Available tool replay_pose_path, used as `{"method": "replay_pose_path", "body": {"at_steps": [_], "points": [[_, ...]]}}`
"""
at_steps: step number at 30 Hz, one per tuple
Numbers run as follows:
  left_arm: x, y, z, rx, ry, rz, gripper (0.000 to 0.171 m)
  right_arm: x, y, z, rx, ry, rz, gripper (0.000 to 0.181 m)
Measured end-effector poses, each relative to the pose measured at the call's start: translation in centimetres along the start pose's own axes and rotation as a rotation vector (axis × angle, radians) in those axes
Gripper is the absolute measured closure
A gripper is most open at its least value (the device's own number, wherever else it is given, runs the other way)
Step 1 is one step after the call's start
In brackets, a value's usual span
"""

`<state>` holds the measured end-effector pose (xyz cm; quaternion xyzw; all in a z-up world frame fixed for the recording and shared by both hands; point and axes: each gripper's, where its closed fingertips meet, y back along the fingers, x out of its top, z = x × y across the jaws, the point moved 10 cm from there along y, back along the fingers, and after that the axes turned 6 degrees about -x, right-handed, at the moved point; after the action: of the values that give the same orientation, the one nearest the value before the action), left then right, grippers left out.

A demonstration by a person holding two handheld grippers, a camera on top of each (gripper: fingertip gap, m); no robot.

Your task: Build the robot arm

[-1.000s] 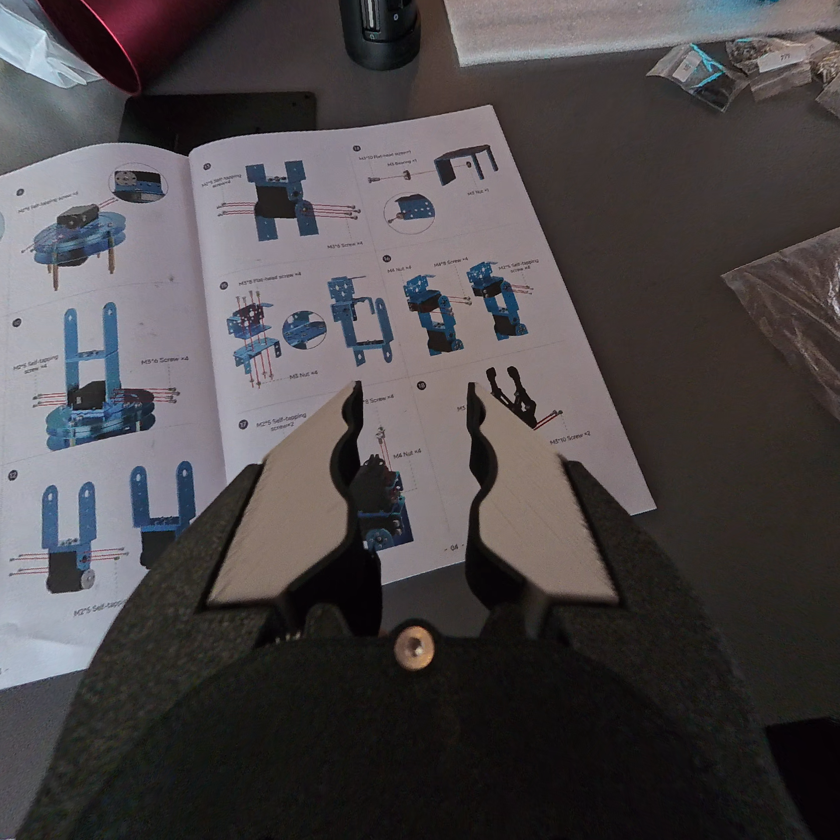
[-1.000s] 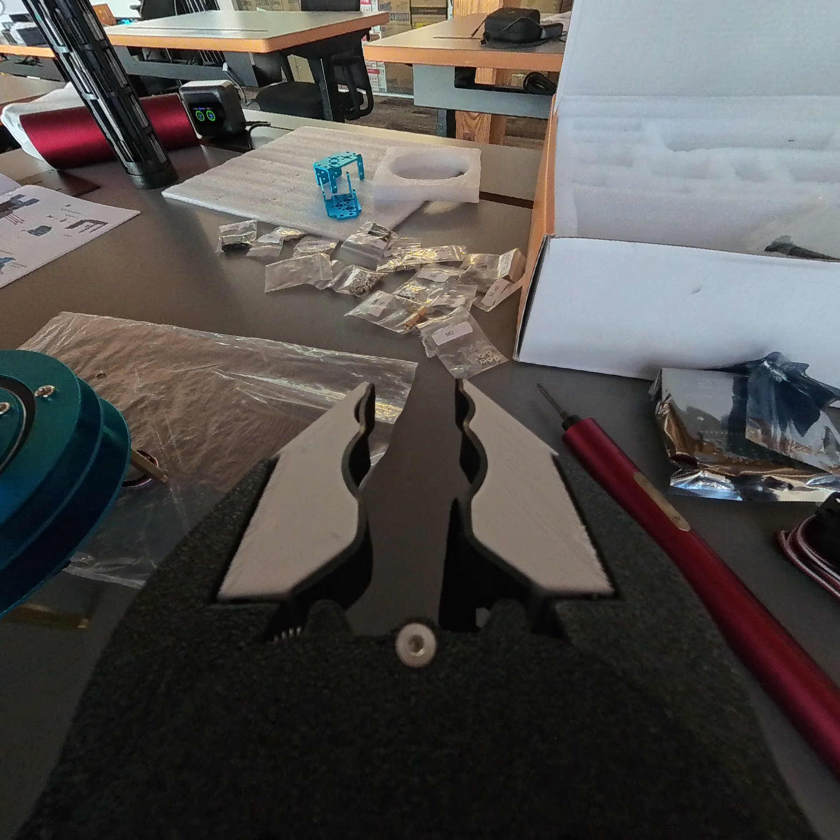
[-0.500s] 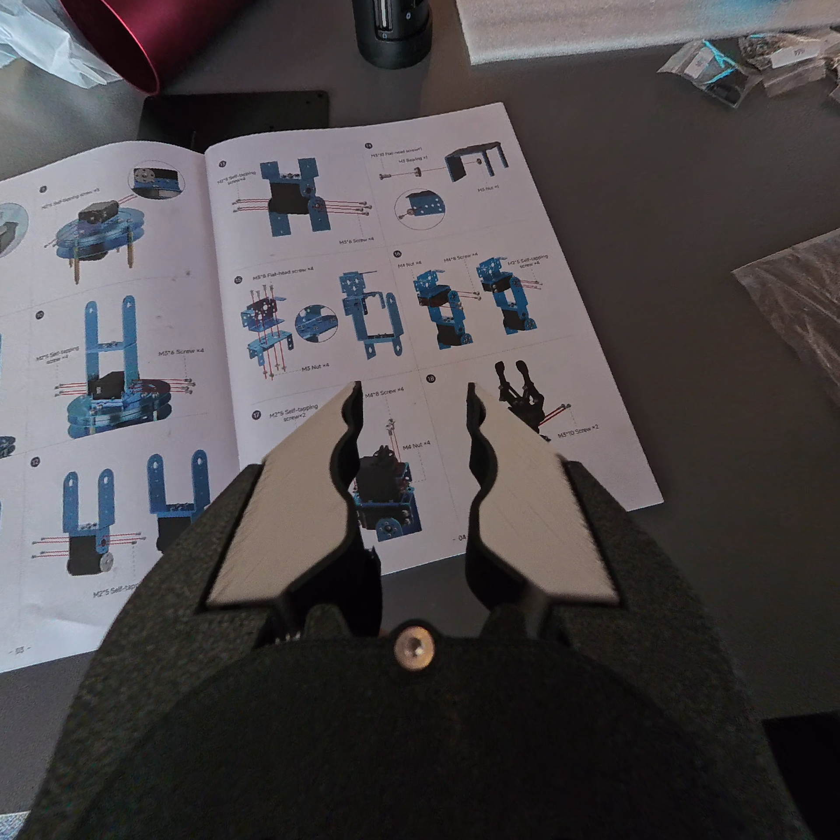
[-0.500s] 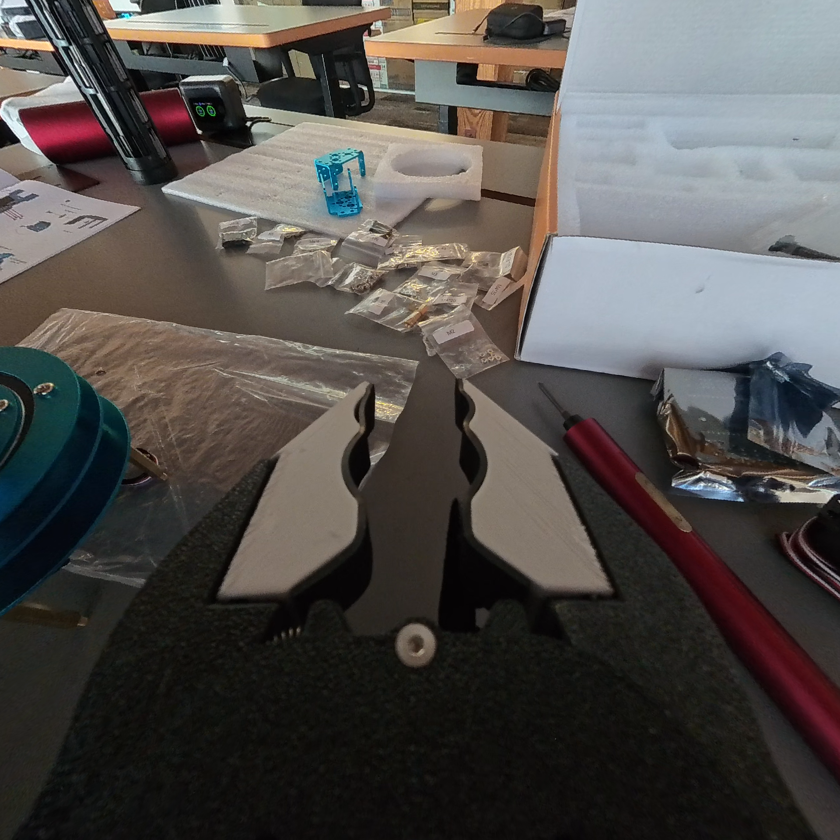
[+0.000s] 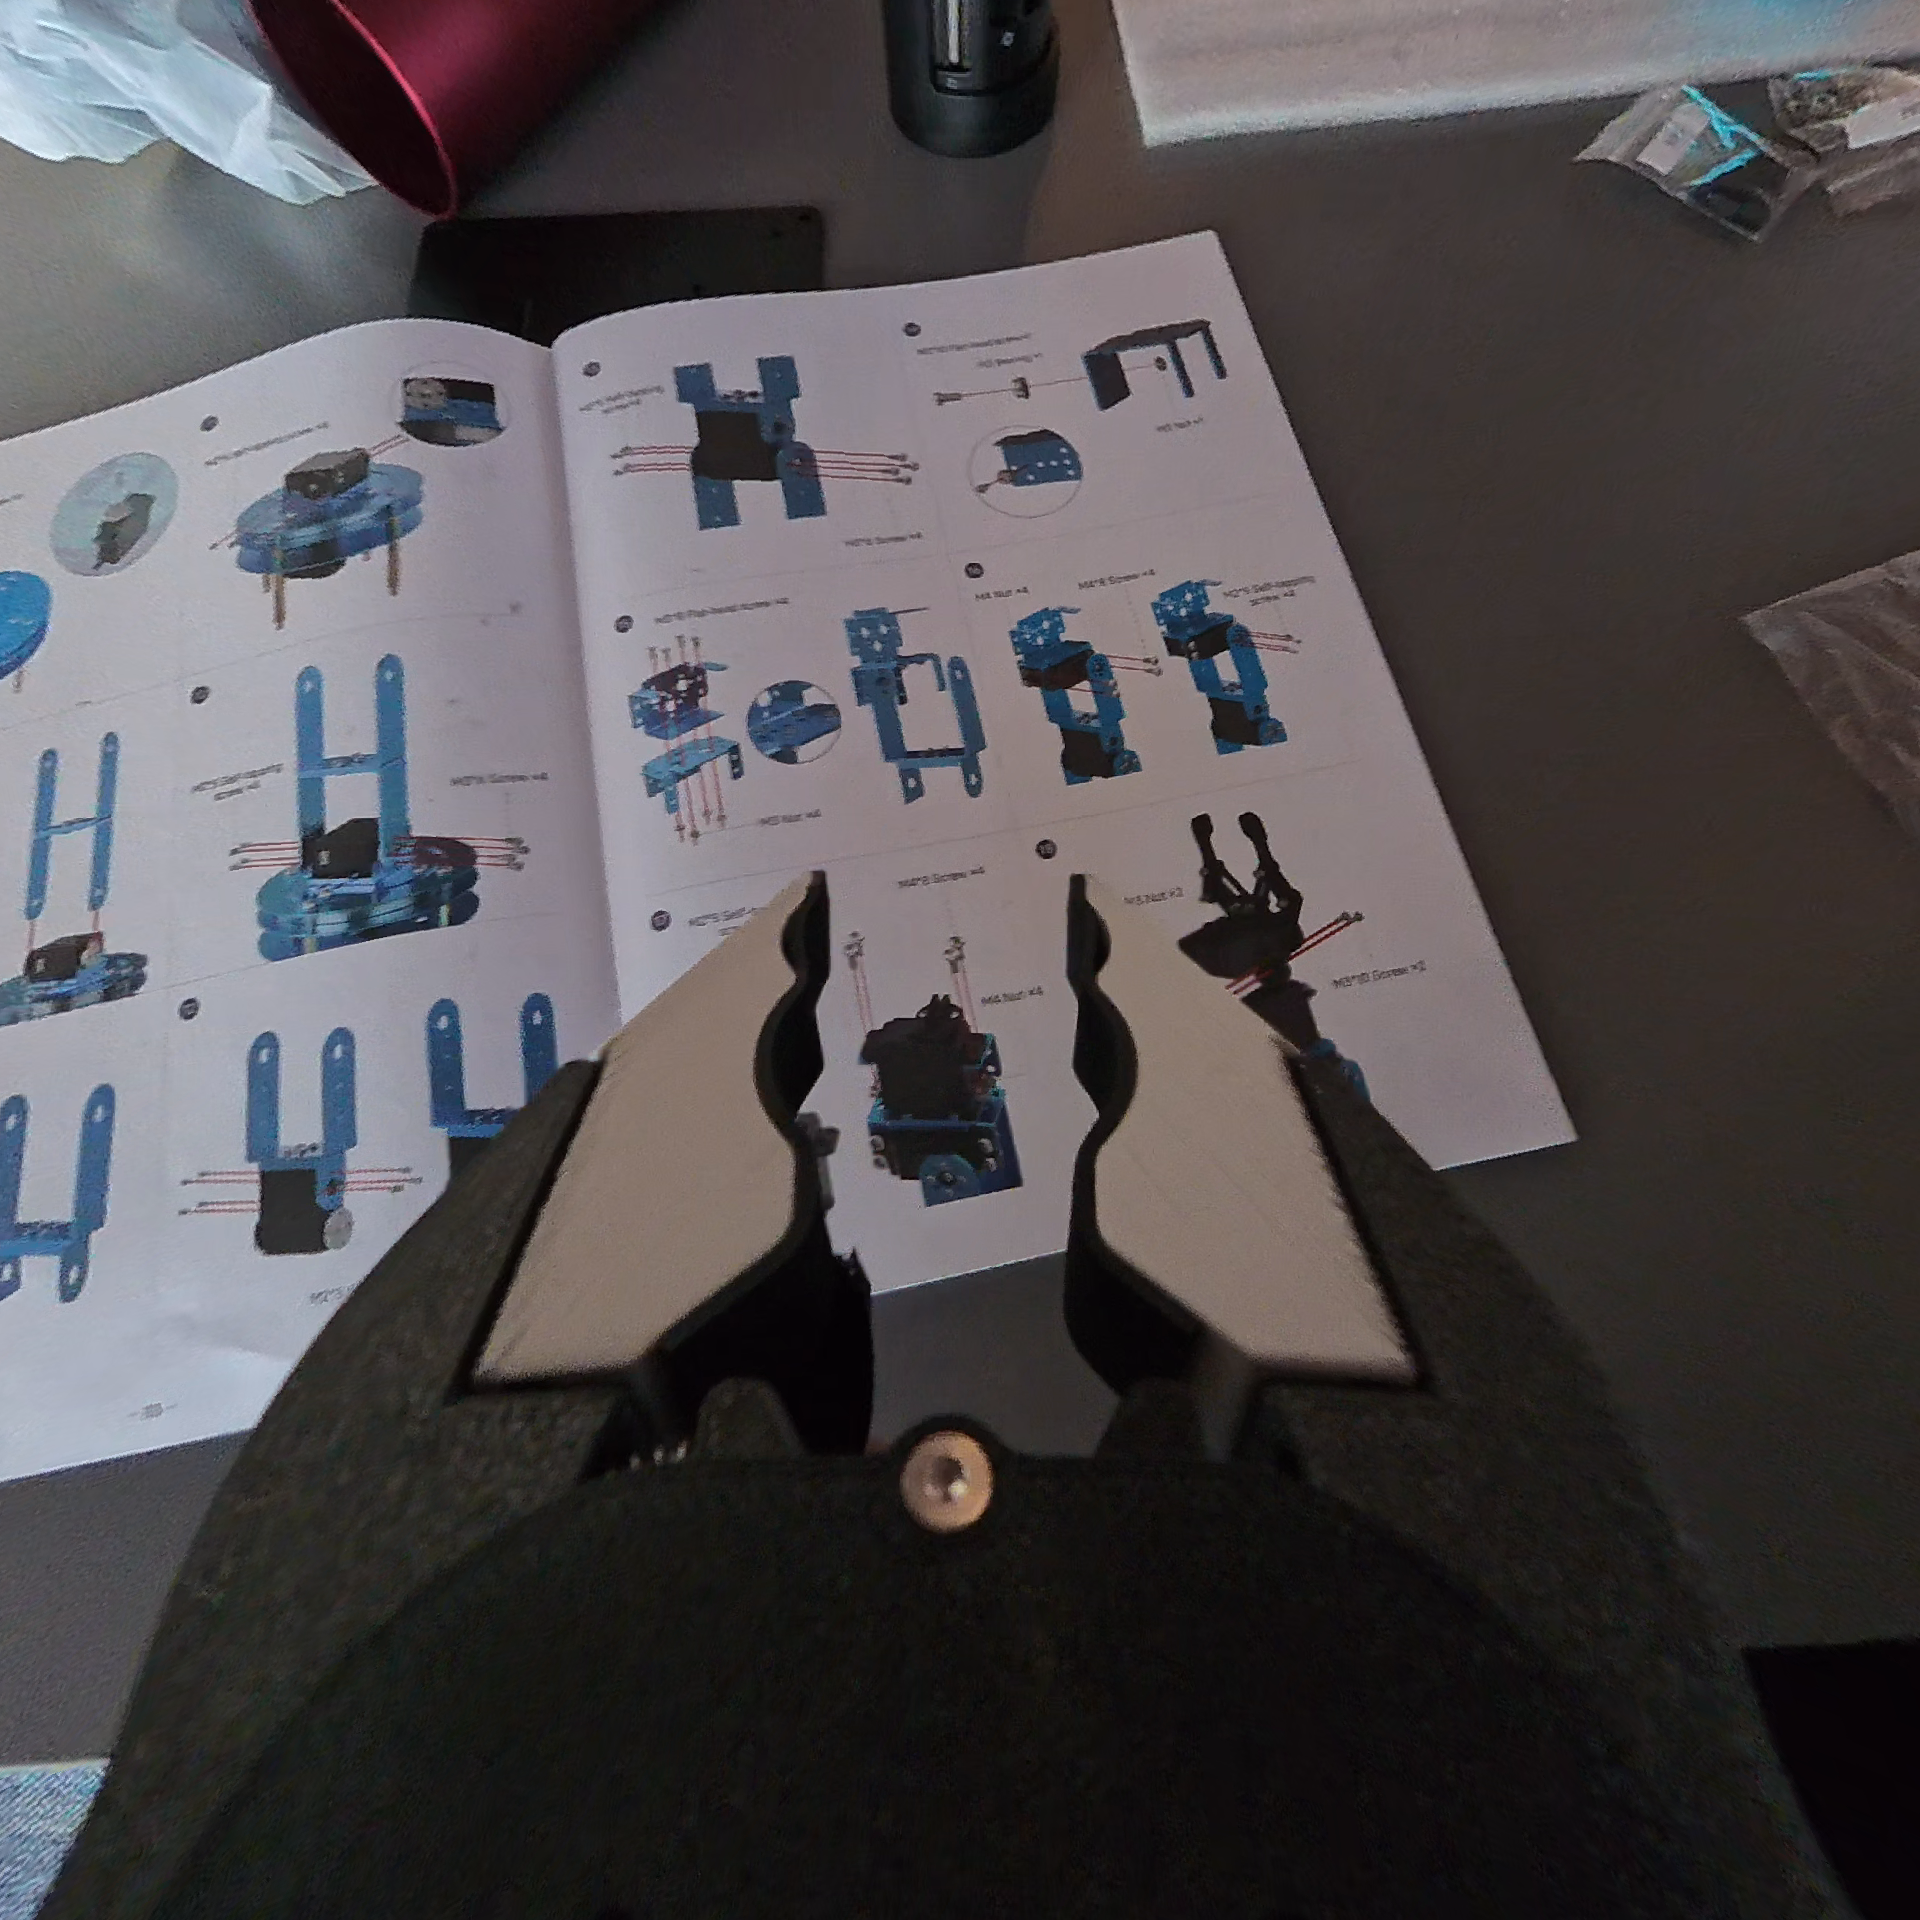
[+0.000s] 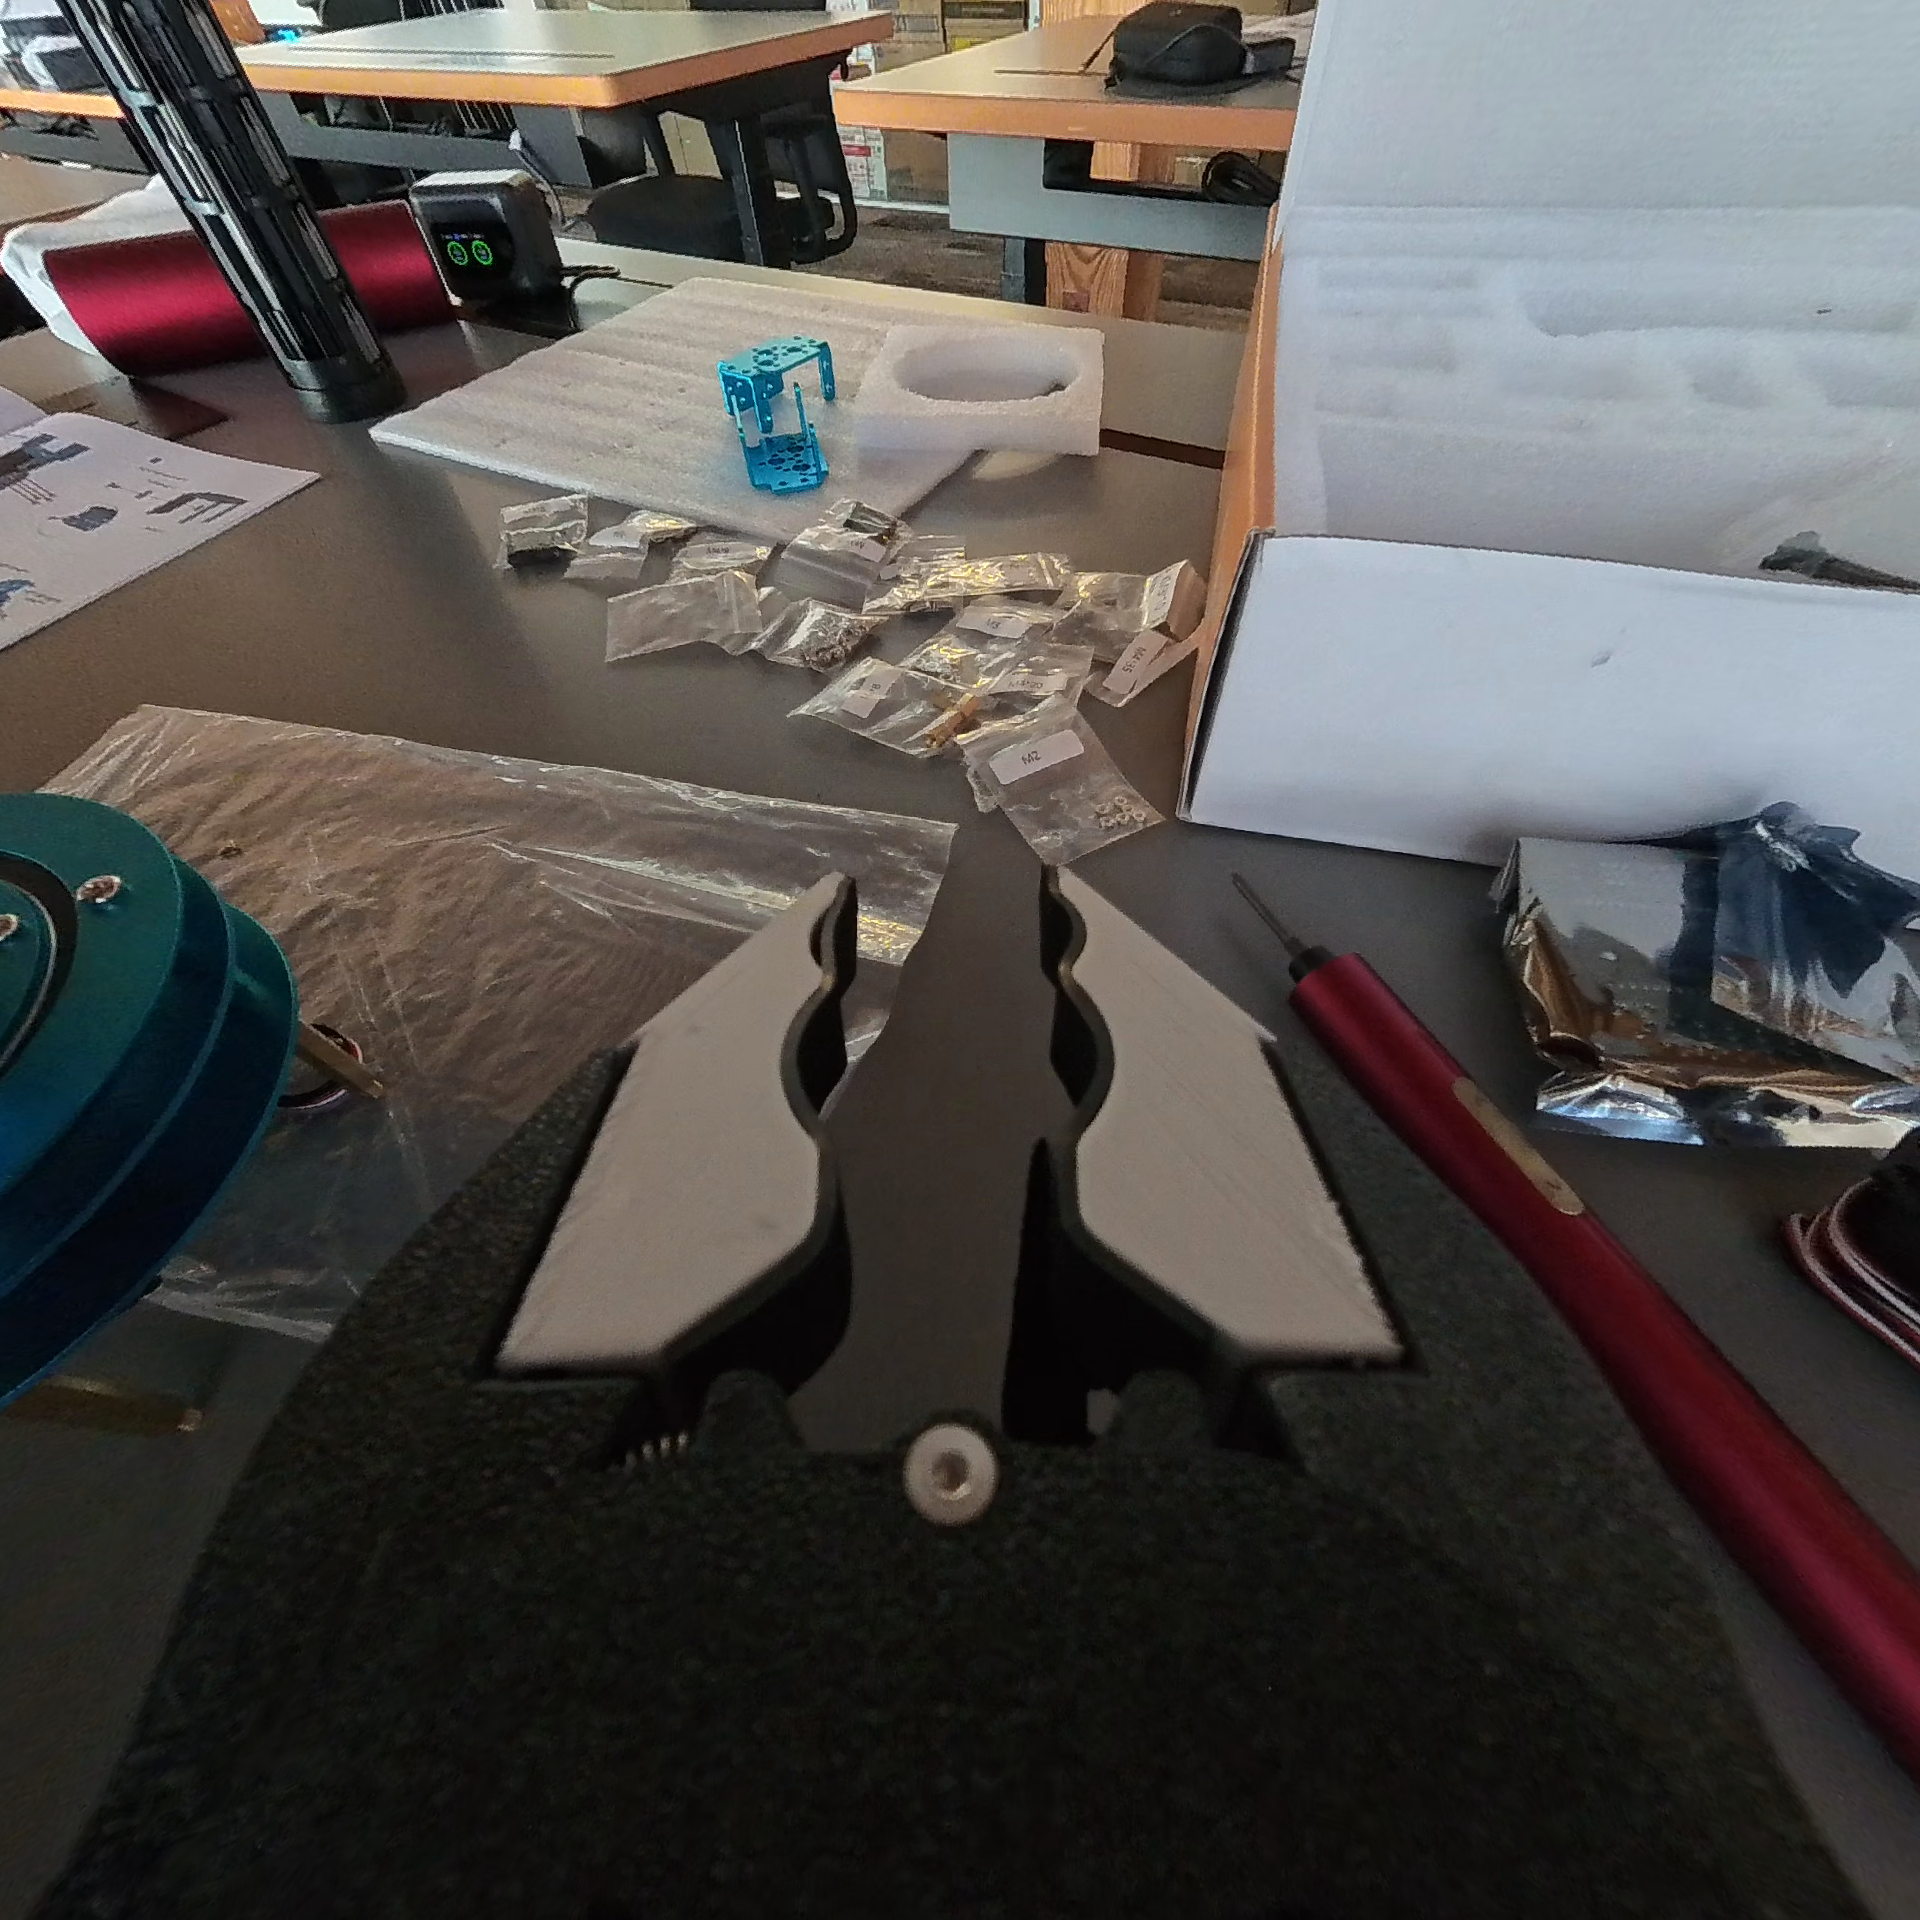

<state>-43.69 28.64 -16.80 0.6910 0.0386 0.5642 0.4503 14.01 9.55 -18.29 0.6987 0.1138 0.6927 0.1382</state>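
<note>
My left gripper (image 5: 948,894) is open and empty, held above an open instruction booklet (image 5: 727,727) that lies flat on the dark table, over its lower right page. My right gripper (image 6: 948,894) is open and empty, low over the bare table between a clear plastic sheet (image 6: 468,862) on its left and a red screwdriver (image 6: 1621,1247) on its right. A stack of teal round plates (image 6: 125,1091) stands close at the left edge. Several small bags of screws (image 6: 914,655) lie ahead. A small blue metal bracket (image 6: 774,421) stands on a white foam sheet (image 6: 623,416) farther off.
An open white box (image 6: 1558,686) with foam lining stands at the right, silver foil bags (image 6: 1704,997) in front of it. A dark red cylinder (image 5: 416,83), a black post (image 5: 971,73) and a black plate (image 5: 623,255) lie beyond the booklet. Red-white wires (image 6: 1860,1278) lie at far right. The small blue metal bracket (image 6: 774,421) is about 30 cm from my right fingertips.
My left gripper has drifted left over the booklet, so more of the left page shows. My right gripper has moved very slightly; both stay open.
</note>
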Motion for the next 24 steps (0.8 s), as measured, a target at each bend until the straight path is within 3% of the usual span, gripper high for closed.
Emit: {"method": "replay_pose_path", "body": {"at_steps": [13,24], "points": [[-0.6,3.8,-4.6,0.171,0.053,0.038,0.127,0.0,0.0,-0.1,0.0,0.005,-0.002,0.147],[-1.1,4.5,-5.0,0.19,0.047,0.042,0.127,0.0,0.0,0.0,0.0,-0.002,0.0,0.147]]}}
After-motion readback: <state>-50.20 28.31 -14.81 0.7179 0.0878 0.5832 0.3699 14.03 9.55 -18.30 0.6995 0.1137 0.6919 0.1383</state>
